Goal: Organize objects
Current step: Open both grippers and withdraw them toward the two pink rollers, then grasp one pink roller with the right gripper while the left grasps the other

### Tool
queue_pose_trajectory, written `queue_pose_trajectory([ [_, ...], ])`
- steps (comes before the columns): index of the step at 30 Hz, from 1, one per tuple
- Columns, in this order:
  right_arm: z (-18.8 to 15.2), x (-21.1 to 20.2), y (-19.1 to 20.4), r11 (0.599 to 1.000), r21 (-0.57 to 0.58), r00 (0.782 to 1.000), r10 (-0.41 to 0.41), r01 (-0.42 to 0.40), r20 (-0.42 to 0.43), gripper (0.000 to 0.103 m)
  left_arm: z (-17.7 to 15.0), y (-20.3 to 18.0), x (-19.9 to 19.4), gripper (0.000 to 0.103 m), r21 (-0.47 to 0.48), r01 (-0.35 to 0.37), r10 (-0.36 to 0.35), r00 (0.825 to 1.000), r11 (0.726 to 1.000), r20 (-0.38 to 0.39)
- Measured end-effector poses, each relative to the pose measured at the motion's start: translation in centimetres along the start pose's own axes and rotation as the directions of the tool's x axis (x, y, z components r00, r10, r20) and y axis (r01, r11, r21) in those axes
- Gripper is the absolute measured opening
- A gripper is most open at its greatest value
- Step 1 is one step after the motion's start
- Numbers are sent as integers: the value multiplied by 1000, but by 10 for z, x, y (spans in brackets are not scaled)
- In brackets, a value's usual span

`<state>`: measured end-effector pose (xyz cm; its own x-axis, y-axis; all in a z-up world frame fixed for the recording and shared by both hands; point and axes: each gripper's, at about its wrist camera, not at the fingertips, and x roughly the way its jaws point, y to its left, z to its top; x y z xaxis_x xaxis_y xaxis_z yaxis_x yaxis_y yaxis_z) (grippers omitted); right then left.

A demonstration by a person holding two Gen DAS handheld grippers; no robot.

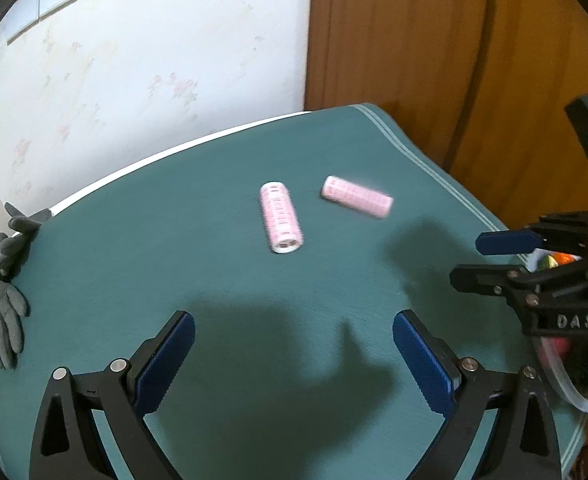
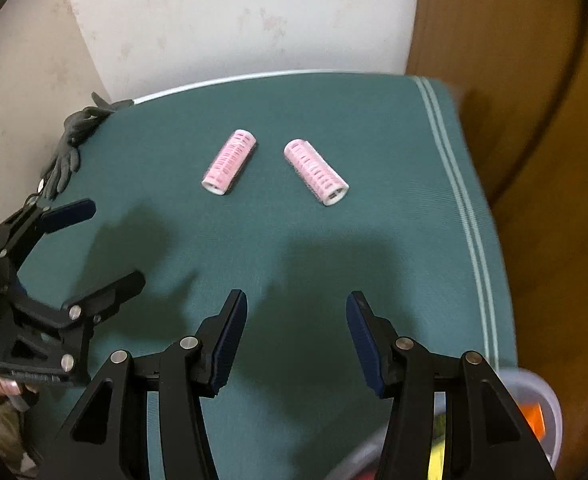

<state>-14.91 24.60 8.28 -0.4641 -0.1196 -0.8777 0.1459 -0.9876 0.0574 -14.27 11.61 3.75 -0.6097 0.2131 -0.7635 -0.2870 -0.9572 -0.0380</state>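
From the left wrist view, the left gripper (image 1: 294, 360) hangs over the counter (image 1: 134, 260), which is covered by a teal cloth with pale stripes near its right edge; its blue-padded jaws are spread wide with nothing between them. Ahead, near the middle of the cloth, lie two pink cylindrical hair rollers with white ends and rows of dark slots. The left pink roller (image 1: 281, 218) points its open end toward the camera; the right pink roller (image 1: 357, 197), blurred, lies crosswise just beside it, not touching. The right gripper (image 1: 490, 260) enters from the right, jaws apart and empty. A grey knitted glove (image 1: 0, 292) drapes over the counter's left edge.

From the right wrist view, the right gripper (image 2: 296, 332) is also spread and empty above the cloth. Both rollers lie apart beyond it, angled like an inverted V. A clear plastic container (image 2: 542, 408) with colourful contents sits at the lower right.
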Motion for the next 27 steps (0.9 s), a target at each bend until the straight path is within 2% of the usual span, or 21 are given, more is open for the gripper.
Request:
queue_pose_trajectory([
  [2,12,15,-3,1000,-16,999,20,-20,-32,54,6,2,7,101,-7,-12,12,1000,1000,-8],
  [8,43,49,-14,997,-79,998,-33,29,-54,54,18,5,23,101,-32,-7,6,1000,999,-28],
  [20,95,86,-19,991,-106,994,79,-87,-77,54,34,19,56,99,-120,-30,25,999,992,-44],
  [26,100,104,-24,986,-115,988,110,-123,-112,52,32,20,67,96,-135,-39,31,998,990,-60],
  [27,100,104,-23,984,-128,988,110,-124,-110,48,33,20,69,93,-138,-37,29,998,990,-63],
])
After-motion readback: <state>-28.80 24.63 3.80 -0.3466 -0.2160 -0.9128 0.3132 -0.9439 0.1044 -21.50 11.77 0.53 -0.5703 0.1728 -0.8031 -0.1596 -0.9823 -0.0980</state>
